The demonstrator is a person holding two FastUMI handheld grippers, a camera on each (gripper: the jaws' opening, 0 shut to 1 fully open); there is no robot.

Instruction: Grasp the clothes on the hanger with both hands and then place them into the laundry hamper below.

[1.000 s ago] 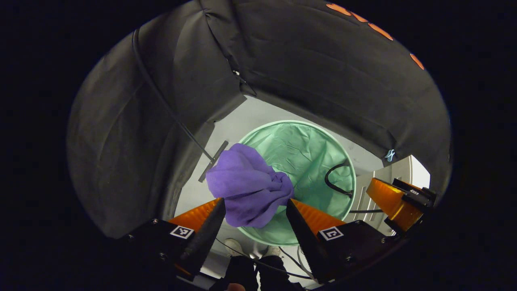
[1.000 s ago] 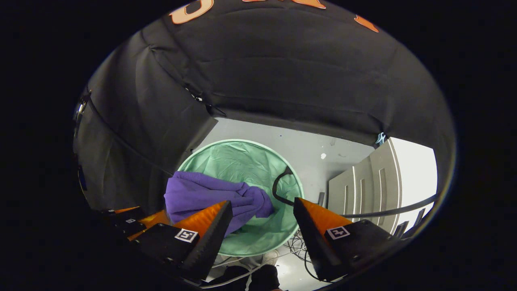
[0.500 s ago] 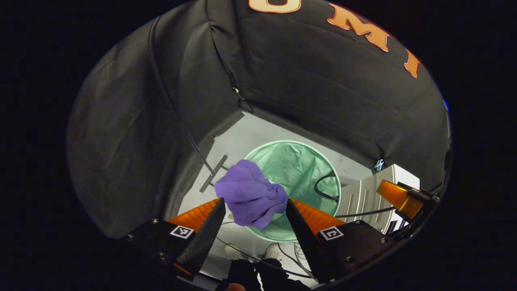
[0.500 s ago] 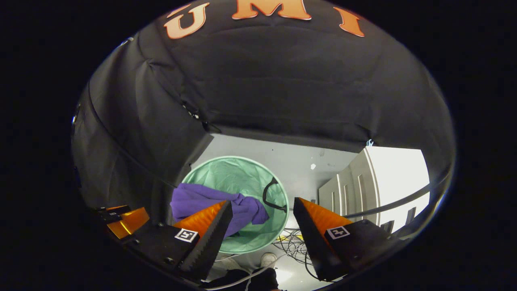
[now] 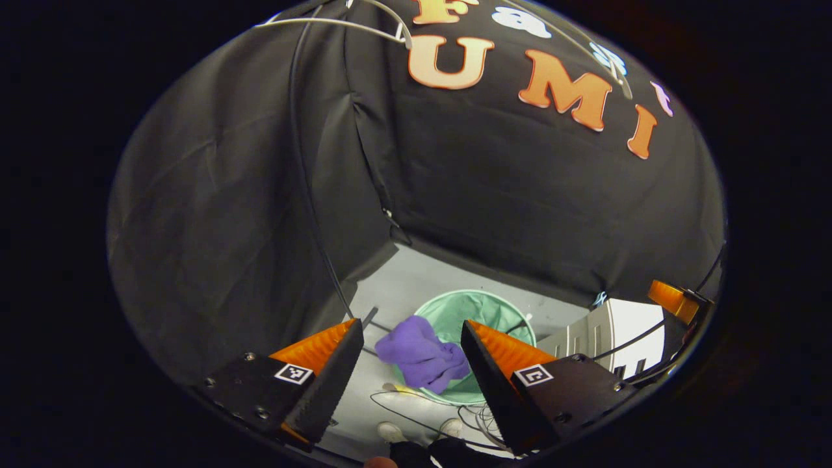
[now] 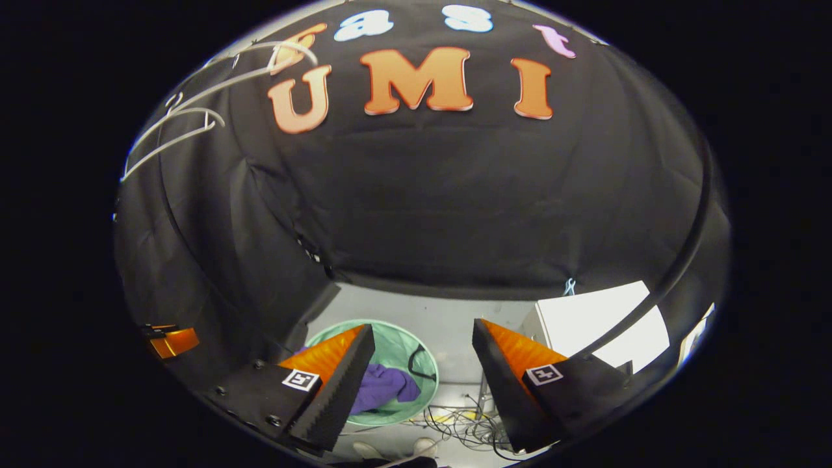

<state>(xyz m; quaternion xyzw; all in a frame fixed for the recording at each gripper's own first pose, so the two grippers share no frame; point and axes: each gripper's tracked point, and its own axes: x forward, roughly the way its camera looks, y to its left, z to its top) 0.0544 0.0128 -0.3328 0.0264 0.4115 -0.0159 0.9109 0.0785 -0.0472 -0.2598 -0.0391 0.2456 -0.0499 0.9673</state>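
Far below me the purple garment (image 5: pixel 422 359) lay bunched inside the green laundry hamper (image 5: pixel 492 311), while my left gripper (image 5: pixel 411 338) and right gripper (image 6: pixel 422 338) both hung above it, fingers spread apart and gripping nothing.

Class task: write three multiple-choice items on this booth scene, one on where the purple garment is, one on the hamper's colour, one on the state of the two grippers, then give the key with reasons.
1. Where does the purple garment lie?
A. on the hanger
B. in the hamper
C. in a gripper

2. What colour is the hamper?
A. pale green
B. red
C. white

3. How do the left gripper and right gripper stand?
A. both shut on cloth
B. one open, one shut
C. both open, holding nothing

Key: 1 B, the cloth sits bunched at the hamper's rim, inside it; 2 A, its lining shows pale green; 3 C, each pair of fingers stands apart with nothing between.
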